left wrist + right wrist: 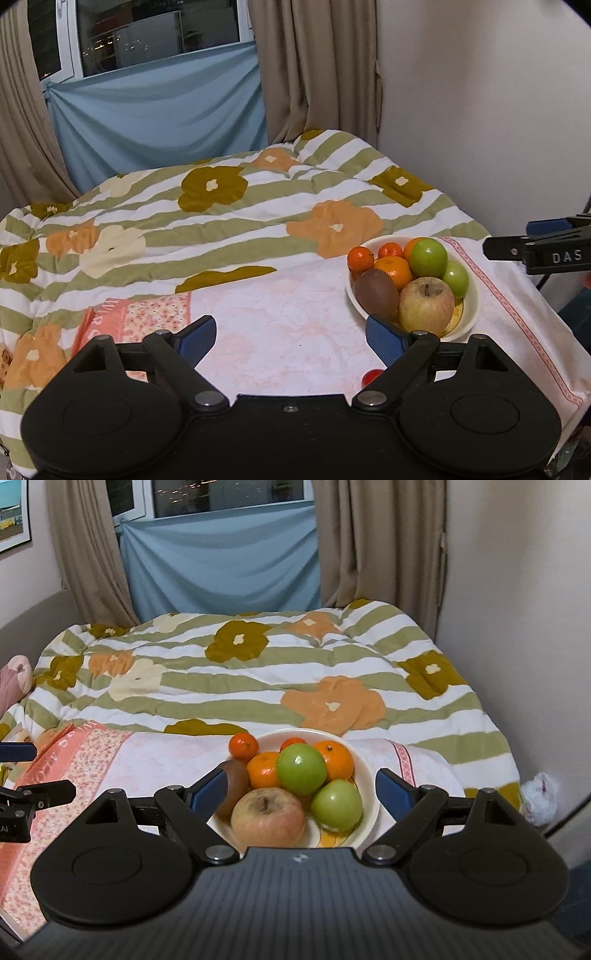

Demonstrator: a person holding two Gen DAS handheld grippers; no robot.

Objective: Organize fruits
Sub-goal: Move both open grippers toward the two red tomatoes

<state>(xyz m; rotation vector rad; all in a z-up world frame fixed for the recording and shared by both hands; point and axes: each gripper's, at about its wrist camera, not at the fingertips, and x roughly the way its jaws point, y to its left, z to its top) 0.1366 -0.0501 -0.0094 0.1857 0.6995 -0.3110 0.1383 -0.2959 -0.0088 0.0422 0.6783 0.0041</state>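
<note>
A cream bowl (470, 302) (369, 775) holds a yellow-red apple (426, 304) (267, 816), two green apples (428, 257) (301, 768), several oranges (393, 271) (263, 770) and a brown kiwi (376, 293) (238, 781). My left gripper (291, 338) is open and empty, left of the bowl over the pink cloth (280, 317). My right gripper (301, 792) is open and empty, its fingers either side of the bowl, just in front of it. A small red thing (371, 376) lies partly hidden behind my left gripper's right finger.
The pink cloth lies on a table set against a bed with a floral striped quilt (229, 218) (258, 672). A wall (480, 110) stands to the right. Curtains and a blue sheet (159, 110) hang behind. A white bag (539, 797) lies at the right.
</note>
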